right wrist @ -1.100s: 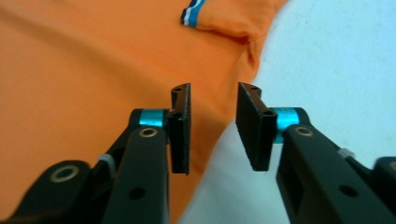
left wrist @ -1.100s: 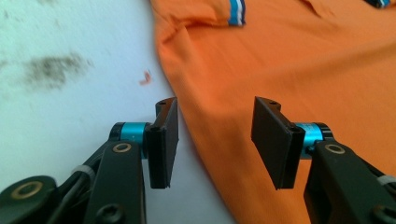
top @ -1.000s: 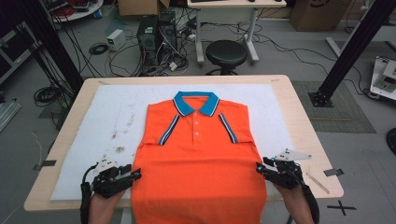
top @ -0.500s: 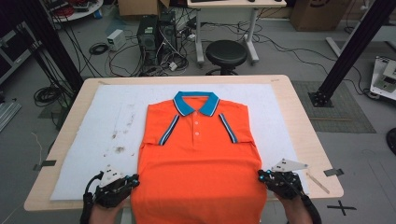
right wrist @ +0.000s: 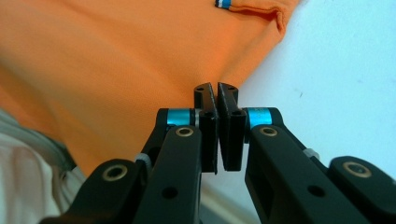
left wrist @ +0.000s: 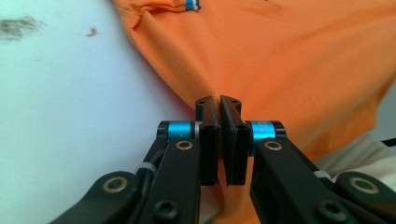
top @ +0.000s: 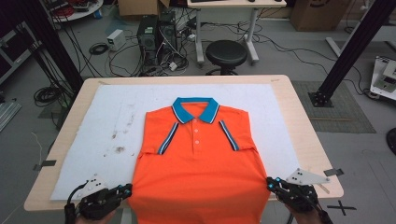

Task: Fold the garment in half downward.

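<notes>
At the near edge of the table (top: 306,140), an orange polo shirt (top: 198,172) lies flat on a white mat (top: 107,126), collar toward the far side. Both tools have just clamped down: the left gripper (top: 127,188) pinches the shirt's near-left side edge, the right gripper (top: 271,182) its near-right. From above, the whole garment shows; the left gripper view (left wrist: 219,103) and right gripper view (right wrist: 215,91) reveal fabric puckering between the clenched jaws and the striped sleeve cuffs beyond.
</notes>
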### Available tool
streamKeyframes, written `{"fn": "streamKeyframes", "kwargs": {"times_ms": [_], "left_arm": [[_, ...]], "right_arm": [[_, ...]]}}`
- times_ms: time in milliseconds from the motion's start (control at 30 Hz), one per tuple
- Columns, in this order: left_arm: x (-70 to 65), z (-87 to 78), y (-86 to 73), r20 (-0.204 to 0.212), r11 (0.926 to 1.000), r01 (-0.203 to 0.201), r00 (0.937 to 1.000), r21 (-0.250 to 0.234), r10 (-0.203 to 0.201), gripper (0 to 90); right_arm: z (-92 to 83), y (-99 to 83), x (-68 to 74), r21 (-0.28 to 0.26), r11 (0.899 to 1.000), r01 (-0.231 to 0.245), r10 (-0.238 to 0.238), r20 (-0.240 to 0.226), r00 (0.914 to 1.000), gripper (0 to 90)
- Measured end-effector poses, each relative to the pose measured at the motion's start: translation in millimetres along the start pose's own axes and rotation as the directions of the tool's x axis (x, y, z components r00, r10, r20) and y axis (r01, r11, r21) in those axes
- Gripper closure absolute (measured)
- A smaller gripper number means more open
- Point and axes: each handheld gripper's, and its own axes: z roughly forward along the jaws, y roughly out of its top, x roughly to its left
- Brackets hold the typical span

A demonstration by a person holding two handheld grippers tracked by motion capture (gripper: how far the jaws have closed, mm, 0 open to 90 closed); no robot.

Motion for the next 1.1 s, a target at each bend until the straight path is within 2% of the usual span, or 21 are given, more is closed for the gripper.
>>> {"fn": "streamKeyframes", "kwargs": {"times_ms": [67,100,200,267,400,533,600,633,700,767,833,867,967,1033,1067,1100], "left_arm": [[3.6,3.0,3.0,-0.027,0.9999,0.008,0.9996,-0.014,-0.008,58.2],[6.5,4.6,6.2,-0.032,0.9995,0.015,0.9994,-0.028,-0.016,50.8],[14.9,9.1,21.3,-0.052,0.9962,0.004,0.9986,-0.087,-0.008,39.7],[20.8,13.9,34.4,-0.065,0.9917,-0.021,0.9978,-0.127,0.013,35.3],[30.5,30.0,62.0,-0.064,0.9811,-0.066,0.9964,-0.182,0.055,30.3],[40.5,51.9,84.8,-0.057,0.9770,-0.072,0.9965,-0.200,0.062,26.1],[46.9,63.9,94.2,-0.058,0.9782,-0.081,0.9958,-0.191,0.071,25.5],[50.7,70.1,98.1,-0.052,0.9788,-0.073,0.9966,-0.191,0.064,25.4],[56.5,80.4,105.0,-0.072,0.9813,-0.067,0.9959,-0.180,0.055,25.4],[65.8,91.9,113.2,-0.065,0.9839,-0.063,0.9965,-0.167,0.053,25.4],[72.6,100.7,120.6,-0.079,0.9860,-0.062,0.9956,-0.155,0.050,25.4],[76.4,104.3,122.6,-0.079,0.9847,-0.060,0.9957,-0.163,0.048,25.4],[86.5,115.9,128.8,-0.084,0.9886,-0.053,0.9956,-0.141,0.041,25.4],[91.0,122.2,133.4,-0.080,0.9891,-0.065,0.9953,-0.132,0.054,25.7],[92.3,124.1,134.7,-0.082,0.9878,-0.066,0.9952,-0.141,0.055,25.7],[94.5,126.8,135.3,-0.081,0.9830,-0.074,0.9948,-0.168,0.061,25.7]], "right_arm": [[1.9,-1.5,0.0,0.008,1.000,-0.007,0.007,0.003,1.0000,79.4],[4.0,-1.0,-1.1,0.004,1.000,-0.012,0.012,0.008,0.9999,72.4],[11.4,5.0,-7.0,-0.019,1.000,-0.025,0.025,0.021,0.9995,62.5],[17.4,11.2,-11.8,-0.030,0.999,-0.023,0.025,0.035,0.9991,59.7],[34.7,26.5,-25.5,-0.057,0.998,-0.035,0.038,0.047,0.9982,50.1],[54.2,40.9,-38.7,-0.065,0.997,-0.040,0.044,0.060,0.9972,43.6],[63.5,47.7,-44.0,-0.071,0.996,-0.054,0.060,0.080,0.9950,38.9],[68.0,51.1,-46.8,-0.074,0.995,-0.063,0.069,0.083,0.9941,37.9],[77.5,58.4,-52.9,-0.072,0.995,-0.072,0.078,0.092,0.9927,37.1],[87.2,66.3,-59.1,-0.070,0.994,-0.083,0.090,0.094,0.9915,36.0],[97.7,75.2,-65.3,-0.058,0.995,-0.078,0.083,0.097,0.9918,34.3],[102.7,79.6,-68.0,-0.050,0.995,-0.081,0.086,0.097,0.9916,33.3],[115.7,90.8,-74.7,-0.043,0.995,-0.084,0.088,0.099,0.9911,31.0],[121.7,96.0,-78.0,-0.052,0.995,-0.080,0.085,0.107,0.9906,29.6],[125.0,99.1,-80.0,-0.047,0.996,-0.073,0.078,0.114,0.9904,28.6],[127.5,102.0,-81.9,-0.033,0.997,-0.071,0.074,0.115,0.9906,27.9]]}}
